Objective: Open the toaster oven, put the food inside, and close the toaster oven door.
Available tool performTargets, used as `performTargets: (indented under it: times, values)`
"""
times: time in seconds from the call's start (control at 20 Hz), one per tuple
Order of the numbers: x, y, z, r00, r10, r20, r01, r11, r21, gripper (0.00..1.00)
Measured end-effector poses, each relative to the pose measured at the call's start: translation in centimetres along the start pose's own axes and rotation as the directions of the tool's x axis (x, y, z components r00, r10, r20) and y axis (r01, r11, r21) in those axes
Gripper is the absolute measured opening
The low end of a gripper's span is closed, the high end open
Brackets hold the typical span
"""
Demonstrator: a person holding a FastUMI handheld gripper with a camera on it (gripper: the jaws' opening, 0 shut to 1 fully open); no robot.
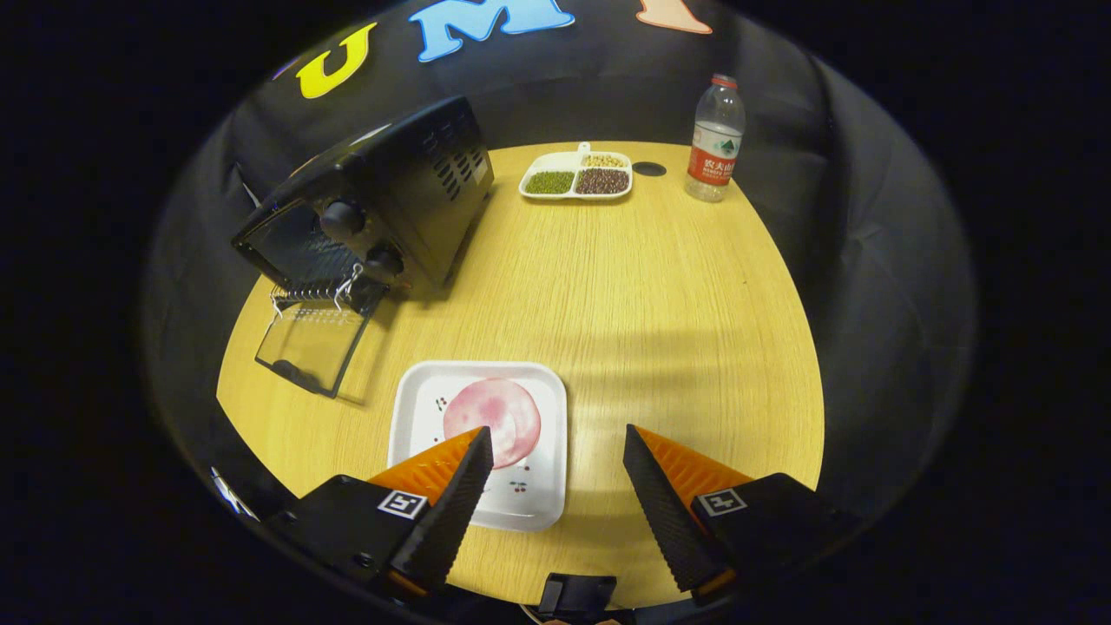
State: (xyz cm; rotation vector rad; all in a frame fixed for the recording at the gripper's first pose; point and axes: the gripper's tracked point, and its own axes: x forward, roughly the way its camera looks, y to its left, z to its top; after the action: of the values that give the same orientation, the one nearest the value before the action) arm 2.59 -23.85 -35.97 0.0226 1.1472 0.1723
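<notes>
Our tool (555, 447) hangs with its fingers spread wide, gripping nothing. The food (492, 421), a flat pink slice, lies on a white plate (538, 503) just ahead of the left finger, partly under its tip. We judge it thin, soft, light and likely slippery, so we would pinch it at its edge. Being round, it has no clear long axis. The toaster oven (382, 208) sits farther ahead to the left on the desk (642, 286), door (308, 347) dropped open toward us.

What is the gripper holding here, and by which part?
Nothing: the gripper is open, with the pink food slice on its plate untouched.
</notes>
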Motion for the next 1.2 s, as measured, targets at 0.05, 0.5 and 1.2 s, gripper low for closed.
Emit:
performTargets:
  times: [0.05,0.5,1.2]
  values:
    - [0.4,-0.1,-0.8,1.000,-0.004,-0.025,0.004,1.000,-0.003,0.97]
    - [3.1,0.3,-3.1,0.991,-0.048,-0.128,0.044,0.998,-0.039,0.81]
    - [3.7,0.1,-3.1,0.972,0.038,-0.232,-0.007,0.991,0.132,0.06]
